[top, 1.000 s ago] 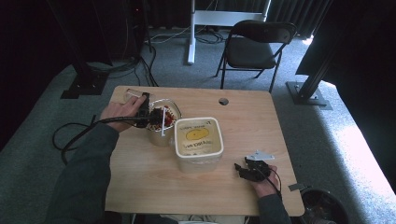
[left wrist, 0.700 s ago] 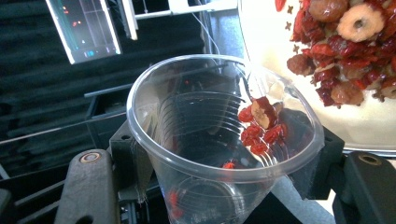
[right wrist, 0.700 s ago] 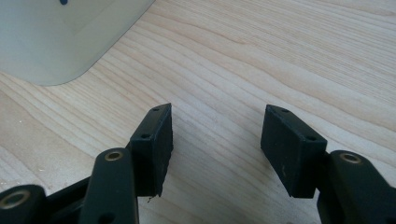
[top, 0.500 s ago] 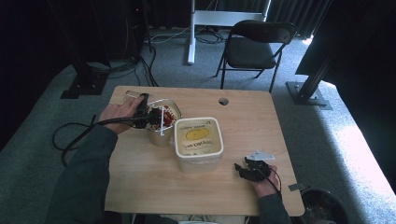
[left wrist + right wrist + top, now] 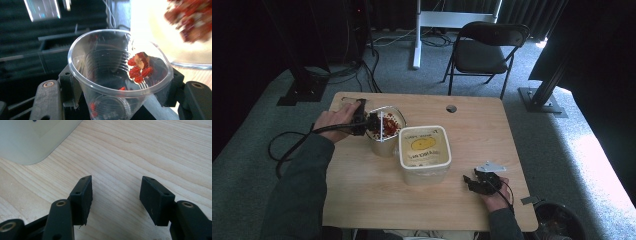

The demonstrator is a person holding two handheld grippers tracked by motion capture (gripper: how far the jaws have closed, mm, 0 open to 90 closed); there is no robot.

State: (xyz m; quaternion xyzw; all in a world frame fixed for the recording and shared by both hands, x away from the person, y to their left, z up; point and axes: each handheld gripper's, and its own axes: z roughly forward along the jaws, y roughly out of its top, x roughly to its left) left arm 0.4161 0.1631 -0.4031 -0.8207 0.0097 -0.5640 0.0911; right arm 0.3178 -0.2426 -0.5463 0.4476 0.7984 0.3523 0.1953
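Observation:
My left gripper point(image 5: 121, 85) is shut on a clear plastic cup point(image 5: 105, 62) that lies tipped on its side, with a few red dried fruit pieces point(image 5: 138, 67) near its rim. In the high view the left gripper point(image 5: 370, 121) holds the cup point(image 5: 381, 128) over a clear container point(image 5: 393, 121) of the same red pieces at the table's back left. That container point(image 5: 192, 22) is blurred beyond the cup. Near the front right edge, my right gripper point(image 5: 472, 182) rests low over the wood. Its jaws point(image 5: 116, 195) stand open with nothing between them.
A cream lidded tub point(image 5: 424, 150) with a yellow label stands mid-table, right of the container; its corner point(image 5: 30, 140) lies ahead and left of the right gripper. A cable hole point(image 5: 451, 108) marks the wooden table point(image 5: 377, 200). A folding chair point(image 5: 487, 52) stands beyond the table.

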